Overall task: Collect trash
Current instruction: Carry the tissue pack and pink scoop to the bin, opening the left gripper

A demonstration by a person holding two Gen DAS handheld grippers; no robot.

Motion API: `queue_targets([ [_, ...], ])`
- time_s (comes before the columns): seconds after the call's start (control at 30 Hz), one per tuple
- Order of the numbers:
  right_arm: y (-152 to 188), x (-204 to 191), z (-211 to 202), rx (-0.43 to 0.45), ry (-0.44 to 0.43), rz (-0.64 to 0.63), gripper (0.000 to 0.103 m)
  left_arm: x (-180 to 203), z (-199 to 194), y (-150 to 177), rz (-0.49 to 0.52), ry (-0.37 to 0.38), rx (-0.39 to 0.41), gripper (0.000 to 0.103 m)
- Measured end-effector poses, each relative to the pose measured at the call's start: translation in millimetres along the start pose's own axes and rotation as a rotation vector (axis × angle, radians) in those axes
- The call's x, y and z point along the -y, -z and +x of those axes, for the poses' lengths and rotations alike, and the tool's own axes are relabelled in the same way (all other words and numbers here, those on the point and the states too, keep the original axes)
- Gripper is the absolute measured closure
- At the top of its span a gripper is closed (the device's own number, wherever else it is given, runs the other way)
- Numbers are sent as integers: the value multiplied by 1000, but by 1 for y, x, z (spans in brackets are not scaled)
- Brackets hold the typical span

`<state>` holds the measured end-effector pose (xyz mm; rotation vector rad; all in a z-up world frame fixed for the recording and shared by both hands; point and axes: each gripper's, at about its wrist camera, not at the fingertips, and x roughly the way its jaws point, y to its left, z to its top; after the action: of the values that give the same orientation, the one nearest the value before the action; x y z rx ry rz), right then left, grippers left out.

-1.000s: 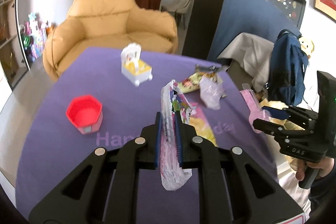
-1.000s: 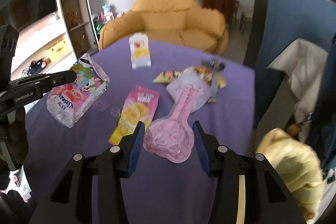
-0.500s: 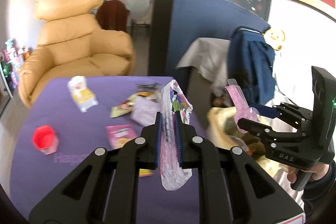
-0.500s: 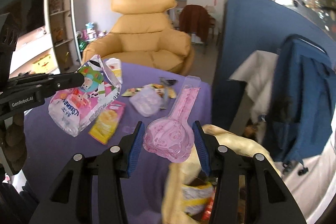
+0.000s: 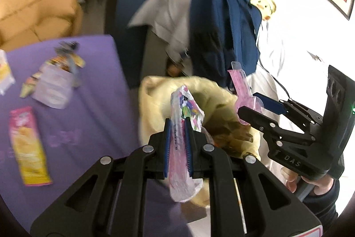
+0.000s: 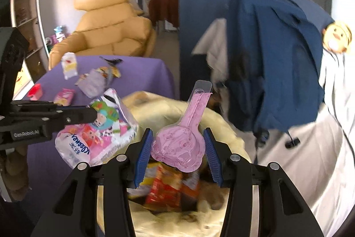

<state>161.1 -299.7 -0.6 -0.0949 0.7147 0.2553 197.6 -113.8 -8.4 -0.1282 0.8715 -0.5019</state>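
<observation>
Both grippers [image 5: 177,126] [image 6: 176,146] now over trash bag [image 6: 221,126], table behind

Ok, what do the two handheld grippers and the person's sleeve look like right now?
Both are black, angular plastic with silver screws and ribbed blue pads. The right gripper is marked "DAS" and shows a green light on its body; the left gripper reads "GenRobot.AI". A dark sleeve shows at the right hand.

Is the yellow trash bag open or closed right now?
Open. The yellow trash bag gapes below both grippers, and a red wrapper and other trash show inside its mouth.
</observation>
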Motion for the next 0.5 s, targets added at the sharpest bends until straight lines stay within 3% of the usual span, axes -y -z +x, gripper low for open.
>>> queue_targets([
  [0.2,15,21,16,-43,9,43,59,13,42,-7,-11,71,-54,92],
  [0.3,22,24,22,-56,-2,50,59,17,53,-10,7,58,-63,90],
  [0.37,25,22,25,-61,-7,51,59,15,61,-11,0,46,-88,71],
  [0.4,26,21,26,-64,-13,51,59,12,62,-10,-8,45,-95,57],
  [0.5,27,20,30,-67,-28,56,59,3,59,-7,-18,17,-93,55],
])
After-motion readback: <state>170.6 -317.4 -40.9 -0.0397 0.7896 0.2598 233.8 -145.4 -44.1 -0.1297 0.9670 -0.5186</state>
